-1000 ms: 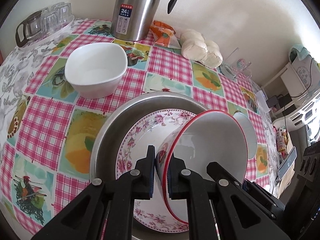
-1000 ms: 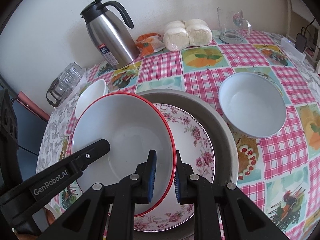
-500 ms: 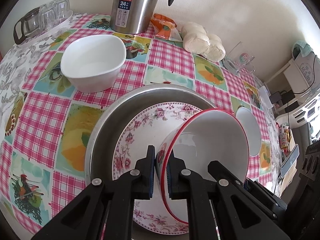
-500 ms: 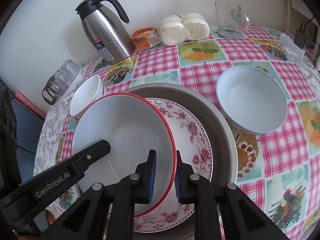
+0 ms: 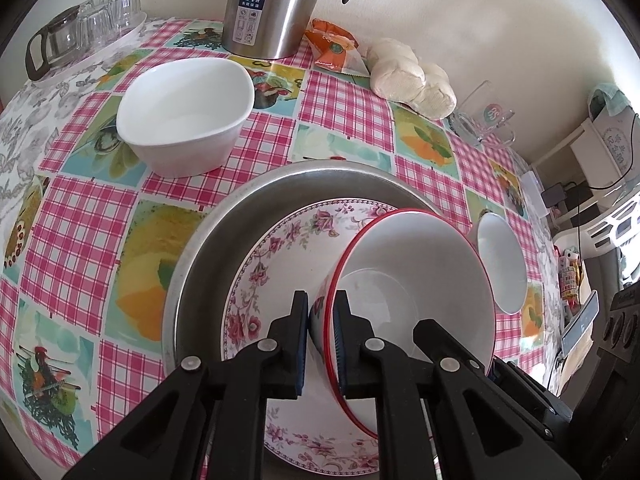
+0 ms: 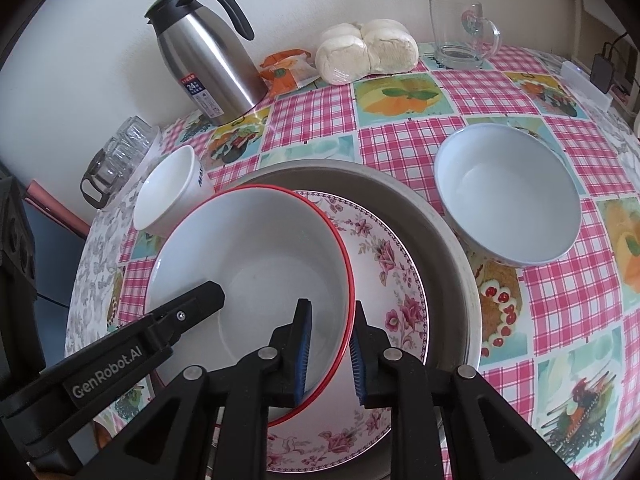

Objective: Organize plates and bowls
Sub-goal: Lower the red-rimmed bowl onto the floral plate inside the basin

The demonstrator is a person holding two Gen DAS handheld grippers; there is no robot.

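A red-rimmed white bowl (image 5: 416,280) (image 6: 256,276) sits over a floral plate (image 5: 288,248) (image 6: 392,272) that lies in a large metal pan (image 5: 208,256) (image 6: 448,240). My left gripper (image 5: 322,328) is shut on the bowl's left rim. My right gripper (image 6: 330,344) straddles its right rim, the jaws slightly apart around the wall. A squarish white bowl (image 5: 184,116) (image 6: 168,196) stands at the far left. A round white bowl (image 6: 508,196) (image 5: 502,264) stands to the right of the pan.
A steel thermos jug (image 5: 272,4) (image 6: 208,68), an orange snack packet (image 6: 288,70), bagged buns (image 6: 368,52) and a glass mug (image 6: 464,32) line the wall. A tray of glasses (image 5: 80,36) is at the far left corner.
The bowl has come down a little and further over the floral plate. The right jaws have opened slightly around the rim.
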